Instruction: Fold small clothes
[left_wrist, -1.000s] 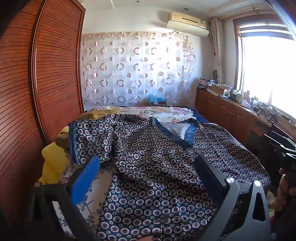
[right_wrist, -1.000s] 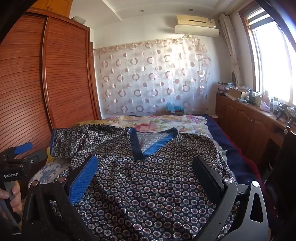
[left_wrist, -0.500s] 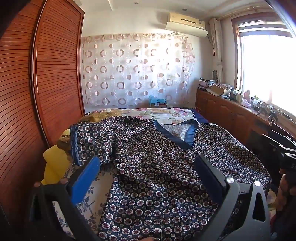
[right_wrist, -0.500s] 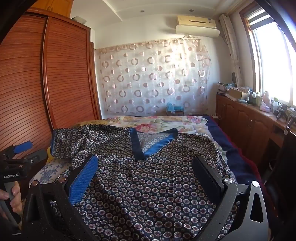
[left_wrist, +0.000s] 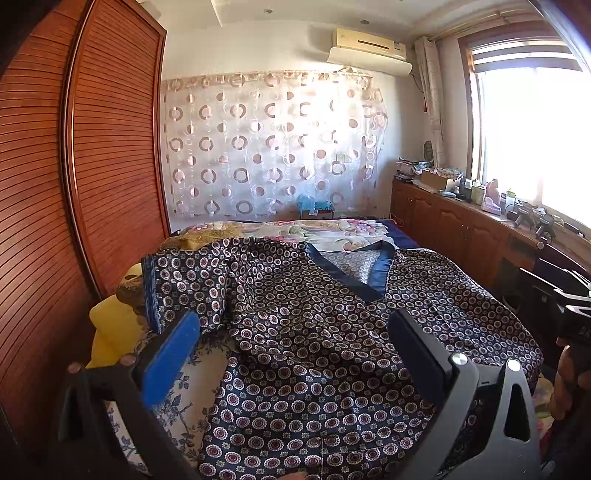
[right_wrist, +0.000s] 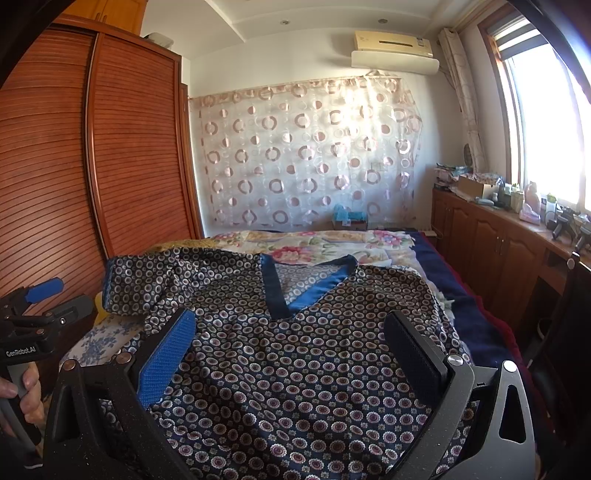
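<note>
Left wrist view shows the left hand-held gripper (left_wrist: 291, 339) released, jaws wide apart above the patterned top (left_wrist: 314, 332) spread flat on the bed (left_wrist: 288, 229). Likewise released, the right hand-held gripper (right_wrist: 290, 341) hovers over the garment; a cardboard box (right_wrist: 474, 186) on the counter (right_wrist: 491, 221) has unclear contents.

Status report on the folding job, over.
Left gripper open, empty. Right gripper open, empty. Patterned top spread face-up on bed, one sleeve folded in. Nothing blocking.
</note>
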